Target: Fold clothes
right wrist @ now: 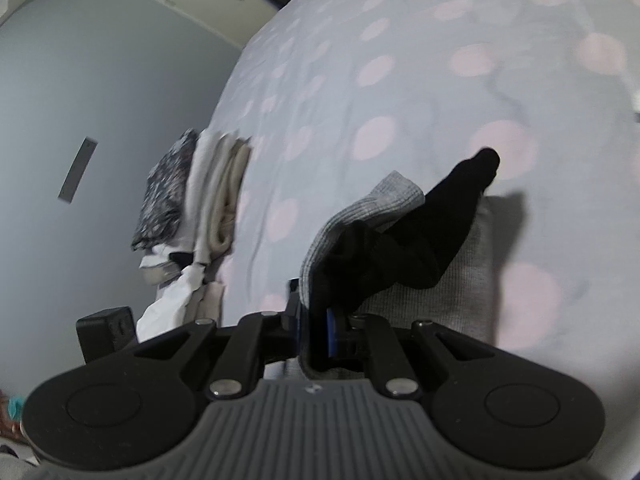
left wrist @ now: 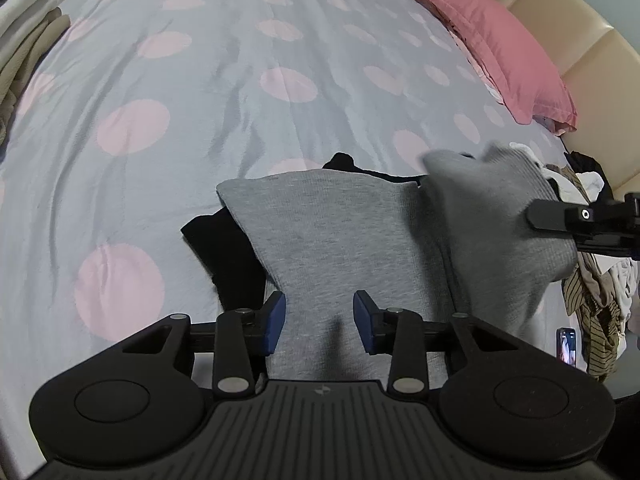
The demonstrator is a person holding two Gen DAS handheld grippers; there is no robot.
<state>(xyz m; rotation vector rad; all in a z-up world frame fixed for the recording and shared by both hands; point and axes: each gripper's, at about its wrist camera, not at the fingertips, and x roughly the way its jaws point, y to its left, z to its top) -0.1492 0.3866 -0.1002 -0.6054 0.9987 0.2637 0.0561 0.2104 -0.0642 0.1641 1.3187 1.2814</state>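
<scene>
From my left wrist view, the left gripper (left wrist: 319,322) hovers with jaws apart over the grey top (left wrist: 332,232) lying on the bed (left wrist: 160,80), so nothing pins it. In the right wrist view, the right gripper (right wrist: 318,326) has its jaws clamped on grey ribbed fabric bunched with a black garment (right wrist: 404,236); pulling could drag both layers and spoil the fold

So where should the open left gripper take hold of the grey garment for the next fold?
Probably the near hem of the grey garment, coming in low from the near side. That edge lies flat between the open left gripper pads, while the right gripper holds the far-right portion lifted.
</scene>
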